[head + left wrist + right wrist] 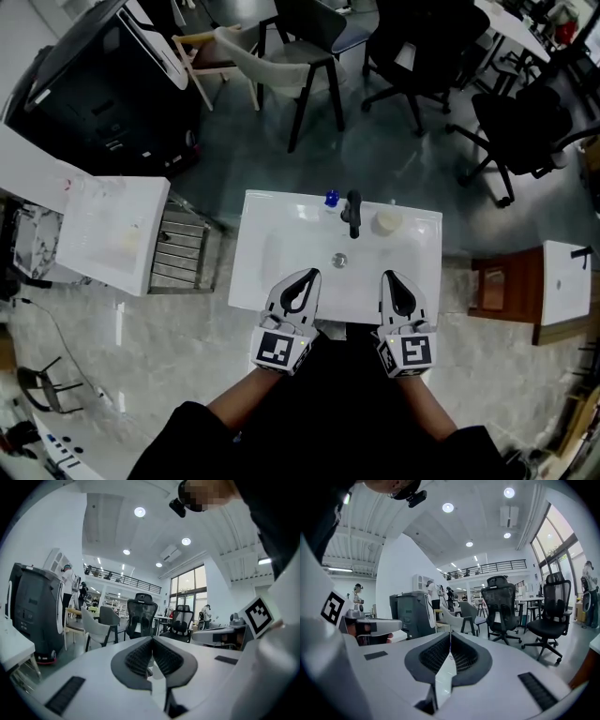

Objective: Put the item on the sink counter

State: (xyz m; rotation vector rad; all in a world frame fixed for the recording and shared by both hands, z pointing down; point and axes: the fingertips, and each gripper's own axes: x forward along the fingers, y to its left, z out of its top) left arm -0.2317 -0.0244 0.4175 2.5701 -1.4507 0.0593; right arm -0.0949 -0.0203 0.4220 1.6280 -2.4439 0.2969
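A white sink counter (272, 234) stands right in front of me, with a black faucet (353, 212) at its back edge and a drain (339, 260) in the basin. A small blue-topped item (331, 199) stands left of the faucet and a round cream item (387, 222) lies to its right. My left gripper (311, 274) and right gripper (387, 275) hover side by side over the near edge of the sink. Both are shut with nothing between the jaws, as the left gripper view (152, 638) and the right gripper view (450, 634) show. Both point out over the room.
A white table (112, 234) and a slatted metal rack (178, 248) stand left of the sink, with a big black machine (103, 94) behind them. Office chairs (309, 56) stand beyond. A brown stool (492, 286) and a white box (567, 281) are at the right.
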